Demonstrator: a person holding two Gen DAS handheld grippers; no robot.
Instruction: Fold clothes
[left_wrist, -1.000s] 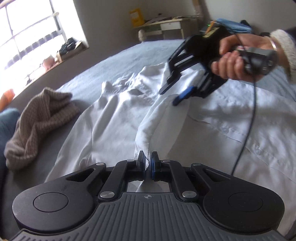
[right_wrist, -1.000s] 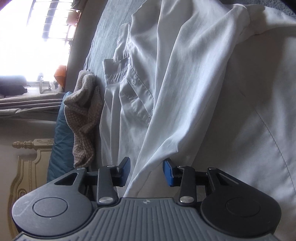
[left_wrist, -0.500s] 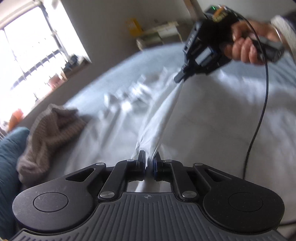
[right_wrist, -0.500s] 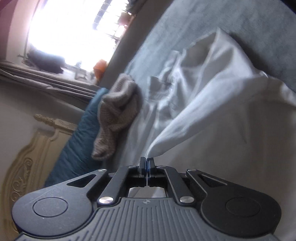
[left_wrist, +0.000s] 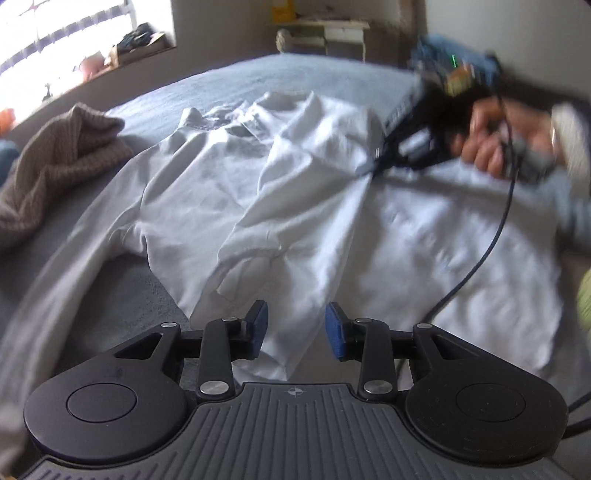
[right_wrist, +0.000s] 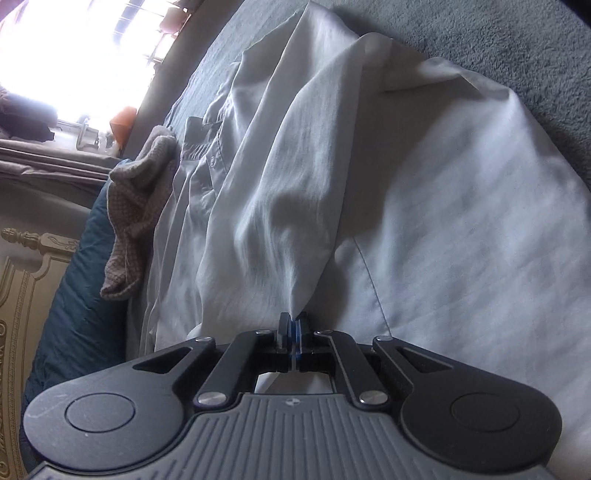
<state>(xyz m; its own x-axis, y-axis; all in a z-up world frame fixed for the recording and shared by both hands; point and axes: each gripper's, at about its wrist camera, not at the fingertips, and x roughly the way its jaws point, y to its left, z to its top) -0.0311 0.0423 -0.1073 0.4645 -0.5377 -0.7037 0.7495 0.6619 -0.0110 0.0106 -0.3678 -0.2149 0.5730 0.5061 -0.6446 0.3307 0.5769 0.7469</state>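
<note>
Two grippers: both over white shirt (left_wrist: 332, 206), spread on grey bed (left_wrist: 258, 81)
left gripper (left_wrist: 295, 328): jaws just opened, sleeve fabric loose between
right gripper (right_wrist: 293, 326): jaws pinching sleeve fold
brown knit (left_wrist: 55, 158): far left

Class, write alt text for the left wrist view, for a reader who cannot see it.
The left gripper, jaws apart, has just been opening over a white shirt spread on a grey bed. Beyond, the right gripper, in a hand, pinches a shirt fold. A brown knit garment lies left.
</note>
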